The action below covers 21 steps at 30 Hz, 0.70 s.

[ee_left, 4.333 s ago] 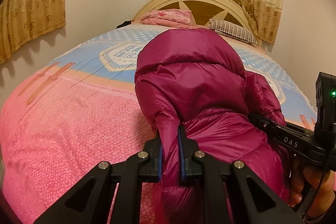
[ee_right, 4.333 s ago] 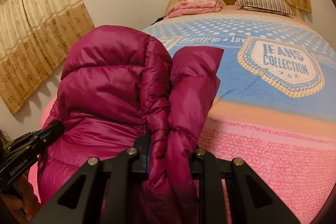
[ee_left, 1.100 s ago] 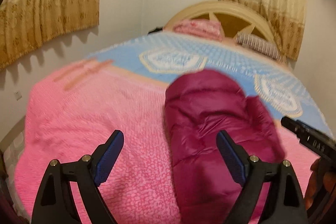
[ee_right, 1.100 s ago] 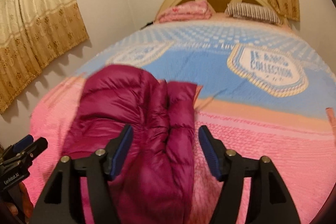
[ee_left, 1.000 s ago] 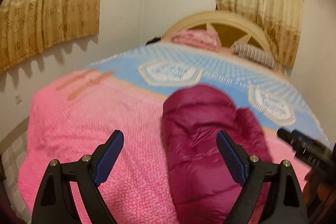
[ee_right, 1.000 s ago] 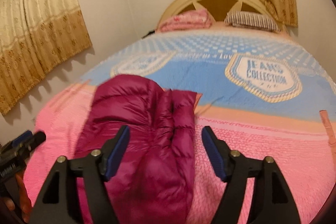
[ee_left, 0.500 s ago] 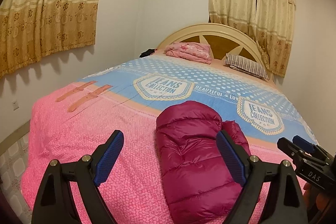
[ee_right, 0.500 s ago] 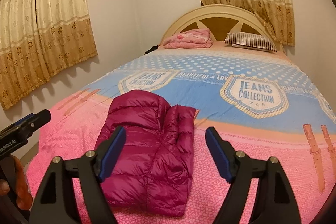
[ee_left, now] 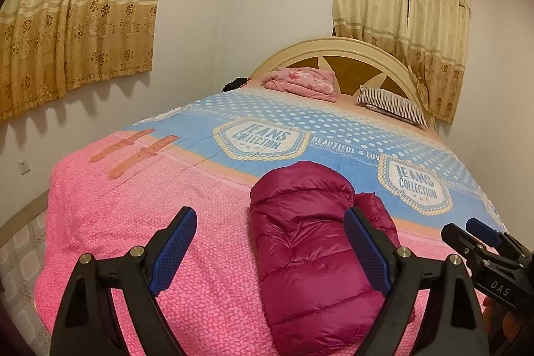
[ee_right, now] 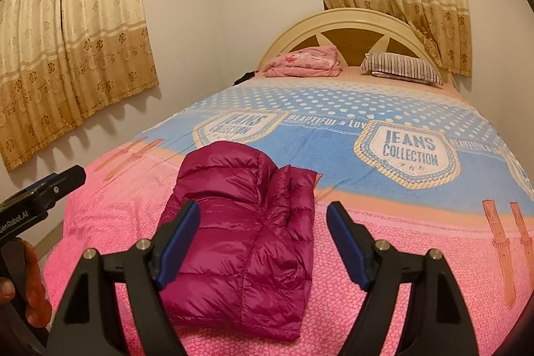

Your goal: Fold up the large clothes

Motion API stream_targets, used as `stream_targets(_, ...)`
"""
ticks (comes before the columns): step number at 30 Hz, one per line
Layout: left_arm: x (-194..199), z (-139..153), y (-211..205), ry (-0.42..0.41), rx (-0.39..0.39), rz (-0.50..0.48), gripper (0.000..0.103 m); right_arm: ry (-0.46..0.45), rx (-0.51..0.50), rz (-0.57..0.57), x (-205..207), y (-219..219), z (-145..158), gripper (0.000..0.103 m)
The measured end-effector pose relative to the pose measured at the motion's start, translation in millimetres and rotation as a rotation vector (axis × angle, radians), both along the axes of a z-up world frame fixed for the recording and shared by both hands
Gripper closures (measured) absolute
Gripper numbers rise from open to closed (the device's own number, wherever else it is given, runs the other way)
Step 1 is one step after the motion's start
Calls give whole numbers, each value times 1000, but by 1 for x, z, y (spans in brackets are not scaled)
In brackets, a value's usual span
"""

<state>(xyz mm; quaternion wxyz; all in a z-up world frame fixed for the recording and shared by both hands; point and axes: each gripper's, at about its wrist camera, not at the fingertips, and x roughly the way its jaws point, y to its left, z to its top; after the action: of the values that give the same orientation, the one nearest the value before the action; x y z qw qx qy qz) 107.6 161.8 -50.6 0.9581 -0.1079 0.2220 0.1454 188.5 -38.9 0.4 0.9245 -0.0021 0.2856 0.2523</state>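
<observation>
Item: magenta down jacket (ee_right: 243, 229), folded into a compact, puffy bundle, lying flat on the pink near half of the bedspread (ee_right: 417, 272). Its far edge reaches the peach band where the pink print meets the blue; its near edge stops short of the foot of the bed. A narrower folded flap lies along its right side in the right wrist view.

Left gripper (ee_left: 270, 242): spread wide, nothing between its blue pads (ee_left: 175, 247), clear of the jacket and raised above the bedspread. The jacket sits ahead of it, toward its right finger.

Right gripper (ee_right: 263, 239): also released, fingers apart, nothing held; the jacket shows through the gap and past its left finger, not touched by either pad.

Open room: bare pink bedspread lies on both sides of the jacket, wider on the left in the left wrist view and on the right in the right wrist view. The blue section with the "JEANS COLLECTION" badges (ee_right: 409, 152) lies bare beyond it.

Far end: a folded pink quilt (ee_left: 300, 84) and a striped pillow (ee_left: 393, 104) lie against the cream headboard (ee_left: 333, 47), well apart from the jacket.

Edges: the left bed edge runs close to the curtained wall (ee_left: 76, 15).
</observation>
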Motion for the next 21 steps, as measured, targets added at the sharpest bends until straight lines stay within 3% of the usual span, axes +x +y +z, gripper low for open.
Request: stream_targets(21, 3, -3, -6, 16, 31, -5, 13, 4, 2, 5, -3, 1, 0, 21)
